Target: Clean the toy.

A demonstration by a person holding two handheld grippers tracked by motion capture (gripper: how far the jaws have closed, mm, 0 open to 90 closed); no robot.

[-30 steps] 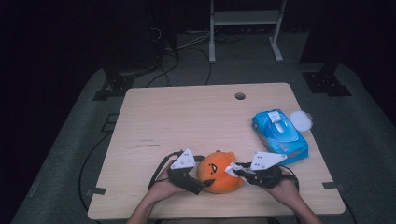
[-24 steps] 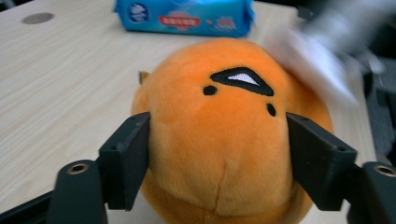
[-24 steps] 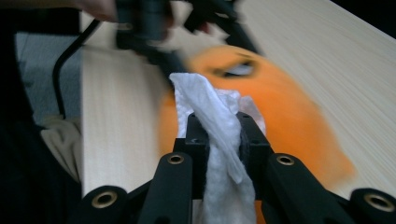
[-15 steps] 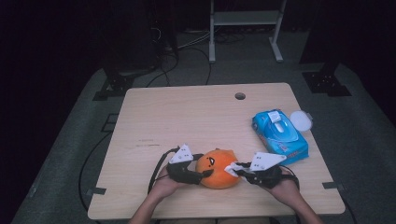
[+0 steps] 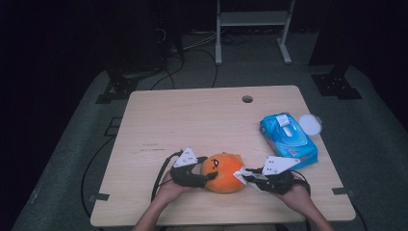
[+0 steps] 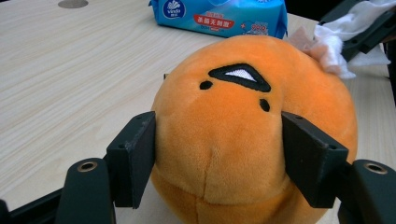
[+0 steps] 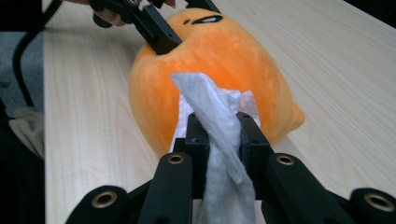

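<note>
Jaws of the left gripper [image 5: 204,177] have just been closing and are now pinching the orange plush toy [image 5: 222,172] at the near edge of the table [image 5: 192,120], steadying it for wiping. Jaws of the right gripper [image 7: 218,133] are clamping a white wipe [image 7: 215,116] against the toy's right side. Further right, a blue wipes pack [image 5: 287,139] and its lid [image 5: 310,123] are lying well clear, so nothing is blocking the stroke

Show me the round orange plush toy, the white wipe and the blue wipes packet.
round orange plush toy [image 6: 243,135], left gripper view, middle of its face.
white wipe [image 7: 212,105], right gripper view, fold above the jaws.
blue wipes packet [image 5: 288,139], high view, top.
</note>
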